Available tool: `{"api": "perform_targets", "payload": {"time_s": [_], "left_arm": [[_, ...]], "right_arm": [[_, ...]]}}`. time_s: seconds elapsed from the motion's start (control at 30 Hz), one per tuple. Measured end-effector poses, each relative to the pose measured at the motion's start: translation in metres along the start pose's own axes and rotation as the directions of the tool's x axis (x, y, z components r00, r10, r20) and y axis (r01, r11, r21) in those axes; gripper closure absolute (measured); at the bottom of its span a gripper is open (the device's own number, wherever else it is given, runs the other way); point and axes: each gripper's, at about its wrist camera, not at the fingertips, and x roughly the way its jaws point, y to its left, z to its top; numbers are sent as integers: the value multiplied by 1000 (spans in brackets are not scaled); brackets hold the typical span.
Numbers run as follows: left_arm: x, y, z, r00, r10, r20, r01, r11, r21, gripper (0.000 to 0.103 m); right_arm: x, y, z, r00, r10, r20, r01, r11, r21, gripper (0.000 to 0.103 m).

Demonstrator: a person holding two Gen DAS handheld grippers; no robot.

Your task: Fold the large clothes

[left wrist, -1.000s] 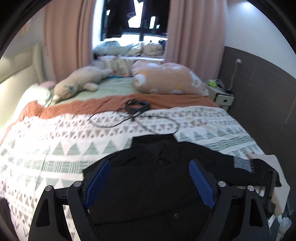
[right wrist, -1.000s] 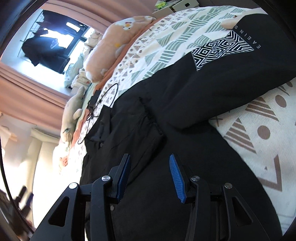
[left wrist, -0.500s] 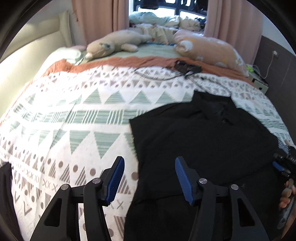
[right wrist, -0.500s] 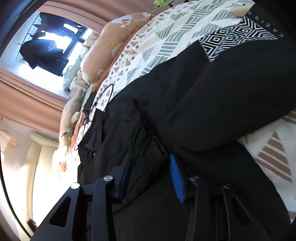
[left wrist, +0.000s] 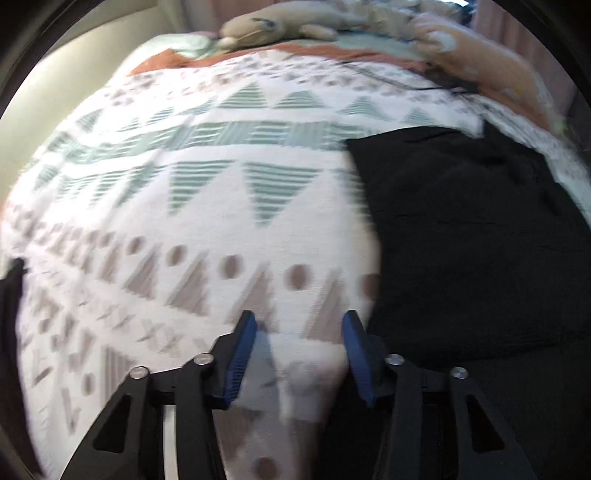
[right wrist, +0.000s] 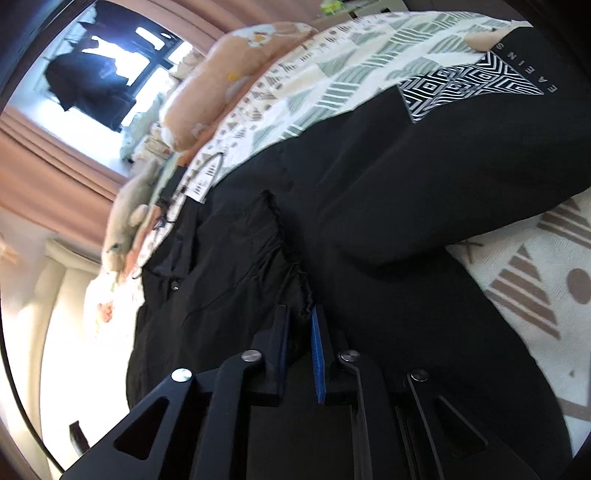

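A large black garment (left wrist: 472, 236) lies spread on the patterned bedspread (left wrist: 221, 206). My left gripper (left wrist: 299, 321) is open and empty, low over the bedspread just left of the garment's left edge. In the right wrist view the garment (right wrist: 369, 192) fills the middle; a folded black part with a ruffled seam (right wrist: 284, 236) lies on top. My right gripper (right wrist: 300, 317) is shut on the lower end of that ruffled edge. A black-and-white diamond print (right wrist: 465, 85) shows on the cloth at the far right.
A plush toy (left wrist: 273, 26) and an orange pillow (left wrist: 491, 62) lie at the head of the bed, with a black cable (right wrist: 207, 162) near them. Pink curtains (right wrist: 55, 147) frame a window. The bed's pale padded side (left wrist: 55, 92) is to the left.
My left gripper swung left and down, off the garment to its left edge over the bedspread. My right gripper closed from open onto the ruffled edge of the folded black part.
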Motion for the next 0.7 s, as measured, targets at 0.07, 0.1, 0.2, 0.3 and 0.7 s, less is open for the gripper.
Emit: {"api": "perform_targets", "payload": {"time_s": [0.07, 0.1, 0.2, 0.3, 0.7], "left_arm": [[0, 8, -1, 999, -42, -8, 42, 999, -35, 62], [-3, 10, -2, 997, -73, -7, 72, 996, -52, 62], [-19, 10, -6, 995, -99, 32, 101, 992, -71, 61], [-36, 4, -8, 989, -138, 54, 141, 988, -67, 52], [-92, -48, -22, 969, -210, 134, 223, 971, -89, 20]], "right_arm": [[-16, -8, 4, 999, -14, 43, 12, 1000, 25, 72], [-23, -12, 7, 998, -16, 64, 14, 999, 37, 68], [-52, -37, 17, 989, -29, 143, 12, 993, 115, 68], [-80, -71, 24, 973, -79, 217, 29, 974, 224, 68], [-130, -154, 25, 905, -174, 387, -28, 885, 464, 48]]}}
